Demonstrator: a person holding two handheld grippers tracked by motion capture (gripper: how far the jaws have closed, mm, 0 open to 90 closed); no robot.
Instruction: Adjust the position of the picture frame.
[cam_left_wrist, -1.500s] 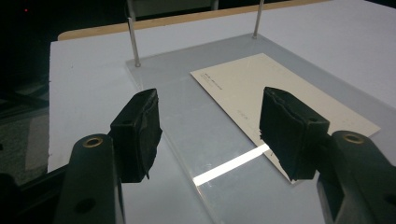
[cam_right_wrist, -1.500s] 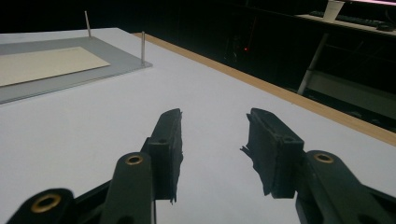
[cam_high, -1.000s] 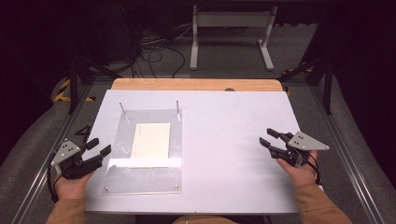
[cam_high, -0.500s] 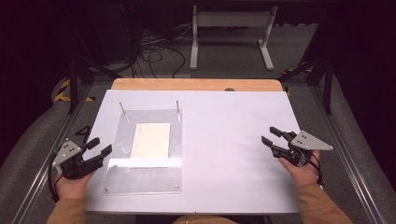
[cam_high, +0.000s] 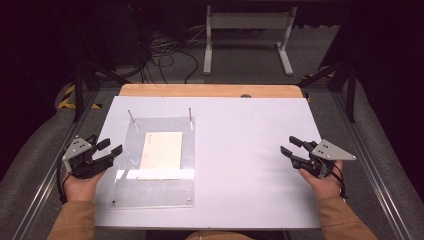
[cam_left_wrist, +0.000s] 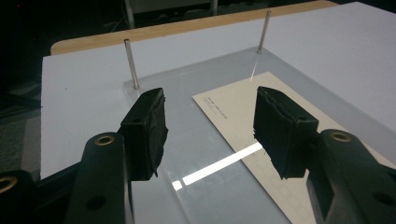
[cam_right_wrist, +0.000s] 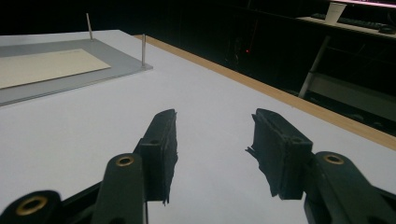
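Note:
A clear acrylic plate lies on the left half of the white table, with two thin metal pins standing at its far corners. A cream sheet of paper lies flat under or in the plate. My left gripper hovers at the plate's left edge, open; its jaws have just closed a little with nothing between them. In the left gripper view its pads frame the plate and paper. My right gripper is open over bare table at the right, far from the plate.
A wooden strip runs along the table's far edge. Metal rails flank both sides. Beyond the table, the dark floor holds cables and a white stand.
My left gripper has shifted right and a little up, to the plate's left edge. The right gripper stays where it was. Plate and paper have not moved.

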